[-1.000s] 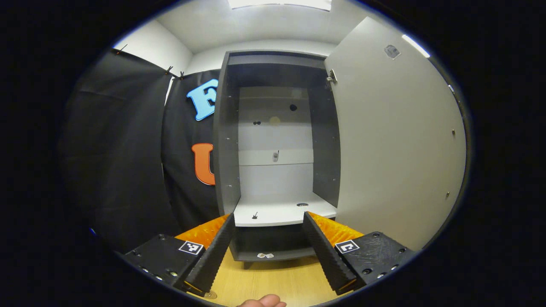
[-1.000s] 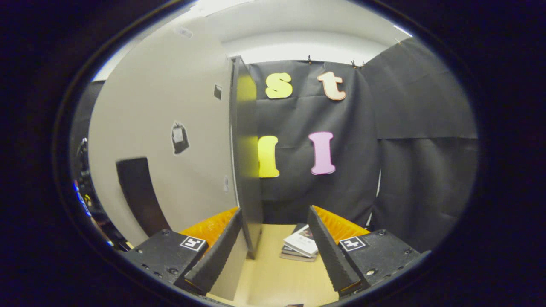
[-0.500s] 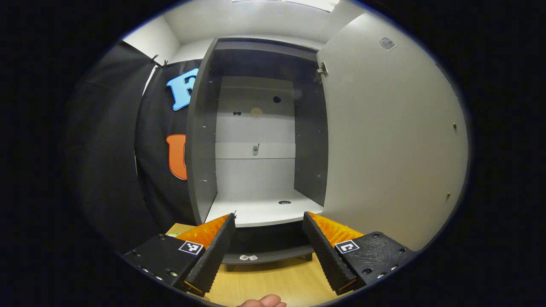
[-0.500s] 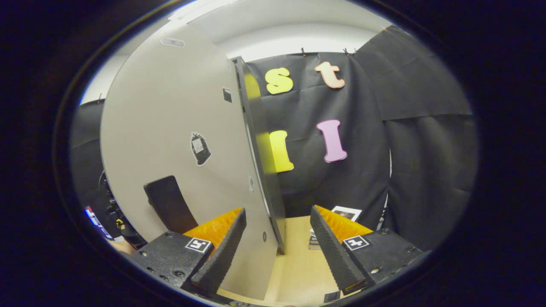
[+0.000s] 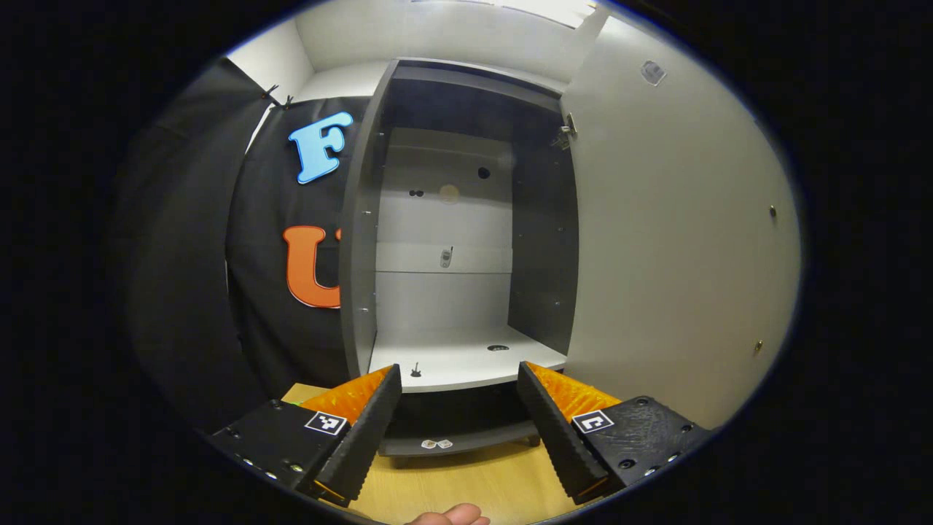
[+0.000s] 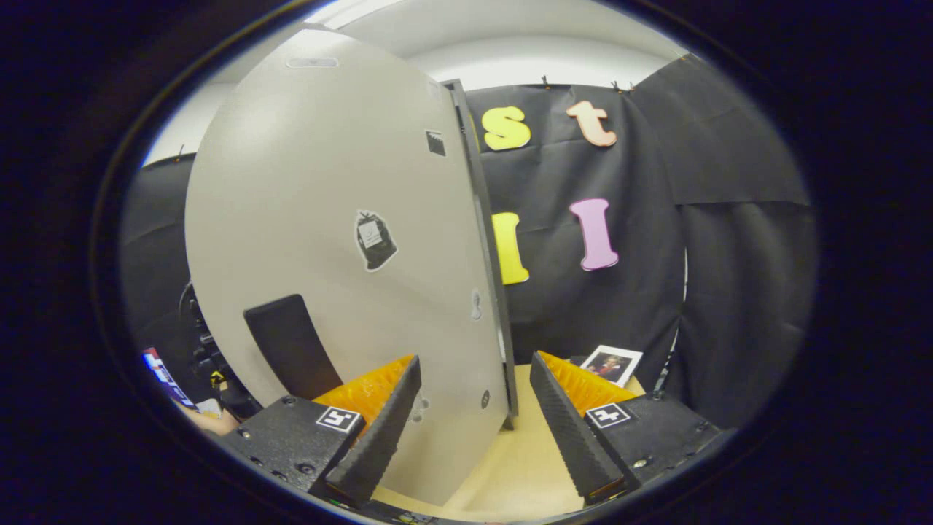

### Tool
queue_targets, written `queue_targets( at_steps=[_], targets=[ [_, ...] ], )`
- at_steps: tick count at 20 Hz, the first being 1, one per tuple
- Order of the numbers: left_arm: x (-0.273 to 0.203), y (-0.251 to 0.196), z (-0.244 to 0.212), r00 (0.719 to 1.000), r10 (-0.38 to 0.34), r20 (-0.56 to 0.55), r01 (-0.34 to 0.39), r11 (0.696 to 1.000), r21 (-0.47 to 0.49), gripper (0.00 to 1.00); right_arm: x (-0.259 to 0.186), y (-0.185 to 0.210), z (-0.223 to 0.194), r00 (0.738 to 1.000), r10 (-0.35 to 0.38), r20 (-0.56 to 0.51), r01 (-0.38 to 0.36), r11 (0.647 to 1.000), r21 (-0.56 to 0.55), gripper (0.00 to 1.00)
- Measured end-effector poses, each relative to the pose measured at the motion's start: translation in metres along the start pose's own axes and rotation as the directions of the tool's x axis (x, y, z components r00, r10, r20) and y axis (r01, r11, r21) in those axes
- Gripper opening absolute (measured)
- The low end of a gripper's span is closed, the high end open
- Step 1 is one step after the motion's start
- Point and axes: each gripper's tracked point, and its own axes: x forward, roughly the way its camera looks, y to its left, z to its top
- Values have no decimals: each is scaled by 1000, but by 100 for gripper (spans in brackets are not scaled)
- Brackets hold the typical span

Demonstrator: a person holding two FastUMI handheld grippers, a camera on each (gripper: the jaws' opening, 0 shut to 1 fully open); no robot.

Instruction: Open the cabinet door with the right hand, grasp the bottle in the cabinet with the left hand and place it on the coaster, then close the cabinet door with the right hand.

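The grey cabinet [image 5: 361,240] stands open ahead of my left gripper [image 5: 458,370], which is open and empty just short of the white shelf [image 5: 459,361]. The shelf is bare apart from small marks. The door [image 5: 670,240] is swung out on the right. In the right gripper view the door's pale outer face [image 6: 328,204] carries a black handle [image 6: 288,343] low on the left. My right gripper [image 6: 475,359] is open, and the door's free edge [image 6: 490,240] runs down between the lines of its fingers. I cannot tell whether a finger touches it.
The cabinet rests on a light wooden table [image 5: 466,481]. A thumb tip [image 5: 448,516] shows at the bottom edge. A small photo card [image 6: 612,363] lies on the table beyond the door, near the black cloth wall.
In the right gripper view the door's face has swept rightward and spread, its edge now sitting between the fingers. The left gripper view has shifted slightly sideways; both grippers stay open.
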Motion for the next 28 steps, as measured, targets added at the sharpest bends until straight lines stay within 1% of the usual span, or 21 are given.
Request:
queue_targets(
  at_steps=[4, 7, 10, 14, 16, 18, 19, 20, 21, 22, 24, 25, 27, 28],
  targets=[
    [-15, 32, 4, 999, 46, 21, -46, 999, 12, 96, 20, 33, -2, 998, 66, -25, -66, 997, -33, 98],
    [-28, 59, 7, 994, 103, 31, -103, 995, 2, 96, 37, 60, -4, 992, 117, -43, -119, 991, -54, 98],
    [-44, 86, 7, 987, 157, 35, -157, 987, -28, 96, 53, 90, 3, 982, 182, -52, -187, 976, -115, 98],
    [-71, 117, 4, 967, 255, 25, -254, 966, -38, 96, 69, 122, -3, 961, 262, -87, -274, 946, -171, 98],
    [-81, 125, 7, 960, 280, 30, -278, 959, -51, 95, 73, 136, -4, 950, 297, -99, -311, 932, -184, 99],
    [-85, 130, 9, 953, 302, 30, -300, 952, -55, 95, 73, 143, -4, 945, 310, -101, -325, 922, -209, 98],
    [-86, 130, 11, 950, 311, 31, -309, 949, -59, 95, 73, 144, -2, 945, 311, -98, -325, 918, -227, 94],
    [-86, 130, 13, 949, 314, 32, -311, 948, -68, 95, 72, 143, 0, 946, 309, -94, -323, 915, -240, 94],
    [-86, 128, 14, 949, 313, 35, -310, 948, -79, 95, 73, 141, 2, 952, 294, -84, -306, 918, -252, 99],
    [-86, 126, 17, 950, 309, 43, -304, 949, -87, 95, 75, 133, 5, 964, 260, -61, -267, 926, -268, 99],
    [-88, 120, 31, 944, 324, 68, -315, 942, -111, 95, 73, 115, 12, 986, 170, 4, -161, 941, -297, 99],
    [-87, 112, 43, 944, 318, 90, -306, 944, -126, 95, 69, 105, 17, 992, 122, 40, -103, 944, -313, 100],
    [-82, 91, 57, 953, 278, 124, -261, 956, -132, 95, 62, 86, 27, 992, 34, 120, 8, 942, -337, 100],
    [-79, 79, 63, 957, 256, 138, -239, 962, -131, 95, 58, 75, 34, 986, -11, 164, 66, 940, -336, 99]
  ],
)
